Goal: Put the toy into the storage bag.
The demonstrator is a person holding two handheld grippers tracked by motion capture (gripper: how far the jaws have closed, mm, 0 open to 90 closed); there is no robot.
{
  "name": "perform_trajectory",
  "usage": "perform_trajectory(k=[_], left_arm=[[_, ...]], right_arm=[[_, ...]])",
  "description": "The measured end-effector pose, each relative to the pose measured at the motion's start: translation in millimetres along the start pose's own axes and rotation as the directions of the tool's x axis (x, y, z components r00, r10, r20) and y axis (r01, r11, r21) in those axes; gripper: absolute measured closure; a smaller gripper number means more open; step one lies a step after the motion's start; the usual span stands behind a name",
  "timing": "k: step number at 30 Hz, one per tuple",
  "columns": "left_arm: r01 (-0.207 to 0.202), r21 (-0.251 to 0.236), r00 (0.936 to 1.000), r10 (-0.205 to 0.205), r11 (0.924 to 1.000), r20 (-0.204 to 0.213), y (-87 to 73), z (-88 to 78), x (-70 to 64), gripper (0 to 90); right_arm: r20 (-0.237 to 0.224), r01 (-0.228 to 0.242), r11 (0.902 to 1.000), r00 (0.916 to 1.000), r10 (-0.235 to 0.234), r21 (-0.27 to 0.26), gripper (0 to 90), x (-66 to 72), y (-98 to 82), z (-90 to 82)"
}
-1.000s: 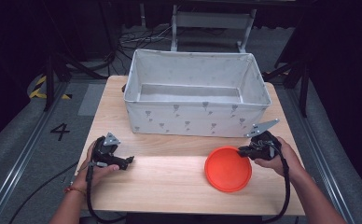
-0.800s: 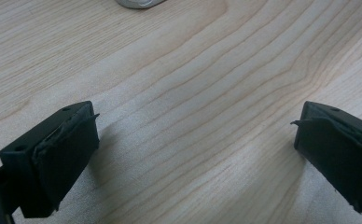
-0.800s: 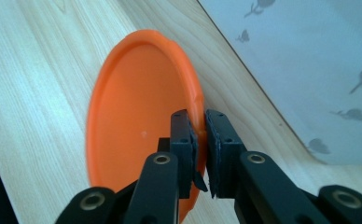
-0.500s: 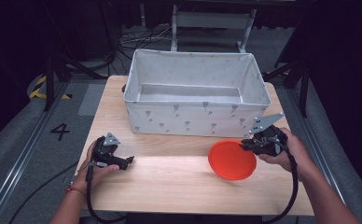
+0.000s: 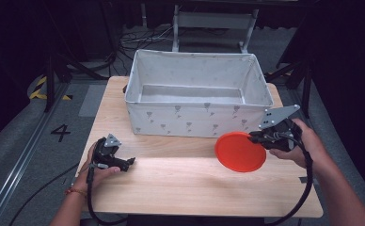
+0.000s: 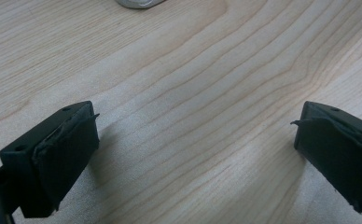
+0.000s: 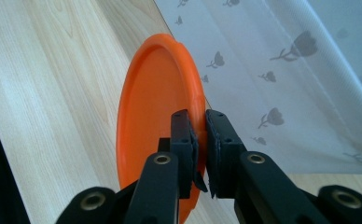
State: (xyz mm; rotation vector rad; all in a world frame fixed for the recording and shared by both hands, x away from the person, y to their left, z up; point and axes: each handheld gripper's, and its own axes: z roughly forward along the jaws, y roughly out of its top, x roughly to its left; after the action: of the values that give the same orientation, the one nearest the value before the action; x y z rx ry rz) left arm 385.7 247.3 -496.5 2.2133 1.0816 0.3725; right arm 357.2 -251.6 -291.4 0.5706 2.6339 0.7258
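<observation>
An orange plate [image 5: 240, 151] hangs above the wooden table [image 5: 180, 183] just in front of the white fabric bin [image 5: 197, 96], toward its right end. My right gripper [image 5: 257, 140] is shut on the plate's right rim. In the right gripper view the plate [image 7: 156, 116] stands on edge between the two black jaws of the gripper [image 7: 198, 133], with the bin's patterned wall [image 7: 281, 79] close behind. My left gripper [image 5: 128, 163] rests low at the table's front left. Seen in the left gripper view, this gripper [image 6: 195, 140] is open wide over bare wood.
The bin is open-topped and takes up the back half of the table. A metal frame [image 5: 213, 21] and cables lie on the floor behind it. Bare wood stretches between the two hands.
My right gripper has lifted the orange plate and carried it right and toward the bin. The left gripper has stayed where it was.
</observation>
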Motion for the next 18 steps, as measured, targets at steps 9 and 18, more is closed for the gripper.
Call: perform_trajectory(k=[9, 18], left_arm=[[-0.002, -0.001, 1.0, 0.002, 1.0, -0.001, 0.0, 0.1, 0.1, 0.1], [0.0, 0.001, 1.0, 0.0, 1.0, -0.001, 0.0, -0.1, 0.0, 0.2]], right_arm=[[0.02, 0.024, 0.9995, 0.9995, -0.023, -0.02, 82.7, -2.5, 12.1, -20.1], [0.046, 0.03, 0.9985, 0.9985, -0.028, -0.046, 82.8, -9.3, 22.2, -43.2]])
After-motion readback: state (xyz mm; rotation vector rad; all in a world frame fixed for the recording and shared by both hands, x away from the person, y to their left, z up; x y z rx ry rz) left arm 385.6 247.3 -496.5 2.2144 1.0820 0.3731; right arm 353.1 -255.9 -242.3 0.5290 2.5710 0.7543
